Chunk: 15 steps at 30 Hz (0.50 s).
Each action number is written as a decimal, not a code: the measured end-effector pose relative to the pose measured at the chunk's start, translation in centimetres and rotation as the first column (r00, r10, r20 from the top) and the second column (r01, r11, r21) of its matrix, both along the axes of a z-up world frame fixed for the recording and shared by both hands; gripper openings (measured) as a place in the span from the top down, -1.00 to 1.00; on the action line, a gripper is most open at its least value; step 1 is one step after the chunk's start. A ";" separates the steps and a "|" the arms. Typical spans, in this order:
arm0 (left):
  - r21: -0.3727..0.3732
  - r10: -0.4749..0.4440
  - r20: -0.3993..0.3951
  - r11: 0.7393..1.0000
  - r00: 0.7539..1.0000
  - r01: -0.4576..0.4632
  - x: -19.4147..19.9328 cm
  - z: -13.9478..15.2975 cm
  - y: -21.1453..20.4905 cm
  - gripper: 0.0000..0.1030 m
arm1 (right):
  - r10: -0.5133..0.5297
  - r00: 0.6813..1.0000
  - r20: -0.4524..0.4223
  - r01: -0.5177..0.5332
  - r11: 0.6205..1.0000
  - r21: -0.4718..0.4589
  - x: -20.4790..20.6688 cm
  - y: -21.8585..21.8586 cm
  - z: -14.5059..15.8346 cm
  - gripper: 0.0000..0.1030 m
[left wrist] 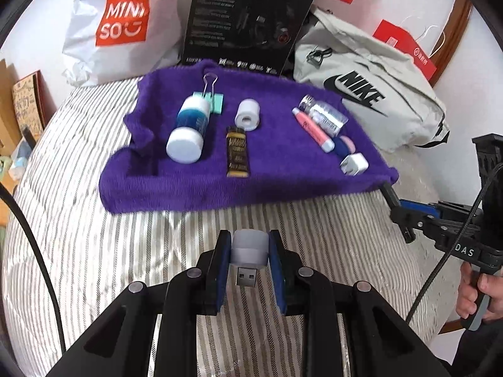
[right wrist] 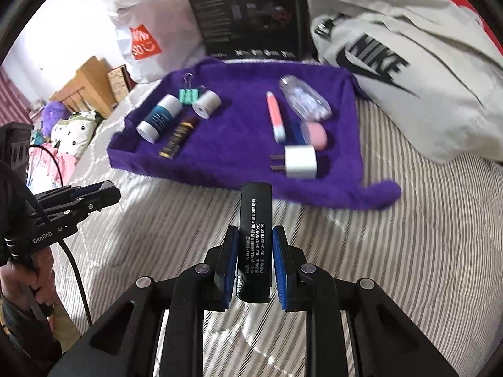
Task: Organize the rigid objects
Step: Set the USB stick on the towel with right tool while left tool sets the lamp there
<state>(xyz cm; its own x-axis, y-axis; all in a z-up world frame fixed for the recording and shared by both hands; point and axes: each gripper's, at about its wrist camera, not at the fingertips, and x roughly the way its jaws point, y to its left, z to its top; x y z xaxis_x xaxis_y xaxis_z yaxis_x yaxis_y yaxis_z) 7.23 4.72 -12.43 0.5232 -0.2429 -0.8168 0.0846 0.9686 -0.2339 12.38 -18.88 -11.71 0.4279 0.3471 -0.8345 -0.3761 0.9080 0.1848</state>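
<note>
My left gripper (left wrist: 249,249) is shut on a small white USB light (left wrist: 248,256), its metal plug pointing back at the camera, above the striped bed short of the purple towel (left wrist: 201,185). My right gripper (right wrist: 254,245) is shut on a black stick with white print (right wrist: 255,238), at the towel's (right wrist: 226,144) near edge. On the towel lie a blue-and-white bottle (left wrist: 188,127), a green binder clip (left wrist: 213,99), a white roll (left wrist: 248,114), a brown-gold tube (left wrist: 237,152), a pink pen (left wrist: 312,128), a clear case (left wrist: 323,114) and a white plug adapter (left wrist: 354,164).
Behind the towel stand a white Miniso bag (left wrist: 122,25), a black product box (left wrist: 248,22) and a grey Nike bag (left wrist: 377,94). Red bags (left wrist: 405,50) lean at the back right. The striped bedcover (left wrist: 94,220) lies bare in front. A hand (left wrist: 478,295) holds the right gripper's handle.
</note>
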 end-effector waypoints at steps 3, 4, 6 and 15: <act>0.009 -0.005 0.015 1.000 1.000 0.005 1.2 0.8 0.2 0.55 | 0.026 1.000 0.010 -0.026 1.000 -0.003 1.2 0.9 0.5 0.58; 0.016 -0.008 0.020 1.000 1.000 0.008 1.7 1.0 0.3 0.55 | 0.035 0.999 0.017 -0.035 0.999 -0.004 1.8 1.3 0.7 0.58; 0.032 -0.009 0.025 0.999 1.000 0.008 2.8 1.4 0.4 0.55 | 0.053 0.998 0.024 -0.053 0.999 -0.006 2.7 1.9 1.0 0.58; 0.041 0.002 0.033 0.999 0.999 -0.003 5.6 1.8 1.7 0.55 | 0.084 0.996 0.020 -0.083 0.996 -0.010 8.3 5.2 0.8 0.58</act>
<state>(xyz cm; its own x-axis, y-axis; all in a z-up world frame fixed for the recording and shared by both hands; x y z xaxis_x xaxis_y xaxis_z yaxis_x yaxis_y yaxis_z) 12.79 6.38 -10.65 0.5508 -0.2081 -0.8083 0.0893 0.9776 -0.1908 20.72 -13.64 -10.96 0.4147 0.3745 -0.8293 -0.4543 0.8749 0.1679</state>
